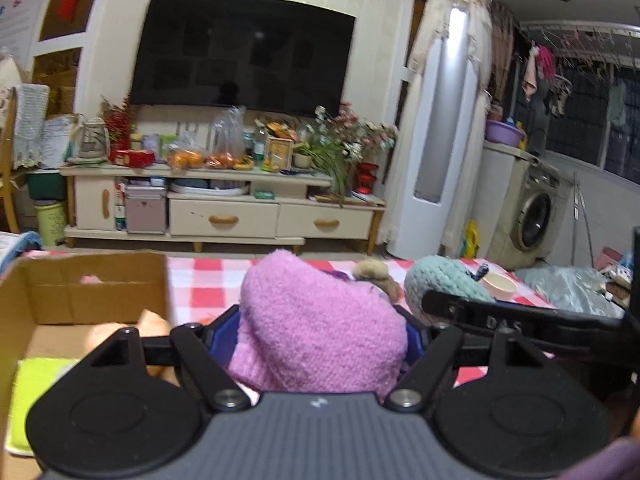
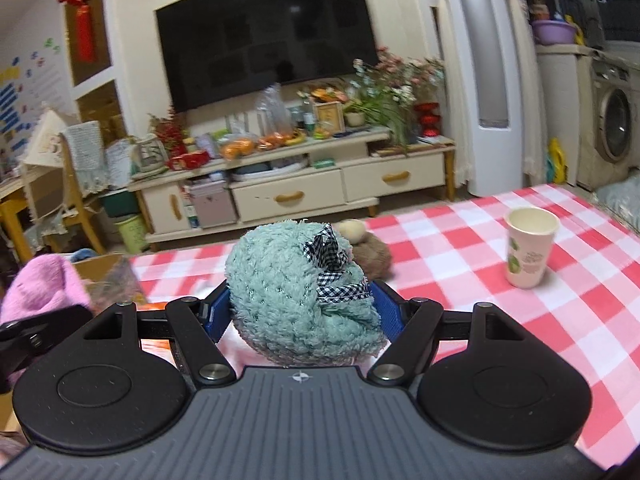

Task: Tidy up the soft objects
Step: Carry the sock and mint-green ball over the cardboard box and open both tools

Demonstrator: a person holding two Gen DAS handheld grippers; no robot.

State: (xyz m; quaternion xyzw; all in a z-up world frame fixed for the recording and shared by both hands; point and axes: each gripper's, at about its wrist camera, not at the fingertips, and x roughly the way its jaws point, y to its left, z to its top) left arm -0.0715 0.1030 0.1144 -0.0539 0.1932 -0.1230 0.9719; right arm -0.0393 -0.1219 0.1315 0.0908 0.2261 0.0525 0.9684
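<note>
I've got a soft thing in each hand right now. My left gripper [image 1: 320,320] has its blue pads pressed into both flanks of a fuzzy pink knitted hat [image 1: 316,324], jaws clamped wide around it, and the hat bulges up above the fingers. My right gripper [image 2: 300,308] is clamped the same way on a fluffy teal knitted hat [image 2: 298,292] with a black-and-white gingham bow [image 2: 330,264] on its side. Both hats ride clear above the red-and-white checked tablecloth [image 2: 500,320].

The open brown cardboard box [image 1: 80,292] sits just to my left, a yellow-green cloth [image 1: 32,392] already lying in its bottom, so I judge that's where these go. A small tan plush toy [image 2: 368,244] waits on the cloth beyond the teal hat, and a white paper cup with a green print [image 2: 528,252] stands well off to the right.

These hats look featherlight and squashy. They won't slip, the yarn grips the pads, but they sag and fold, so I take them across the thick middle, not by a loose brim. I'd keep the bow off the box edge, as it could snag. Nothing fragile here, and a drop would do no harm.
</note>
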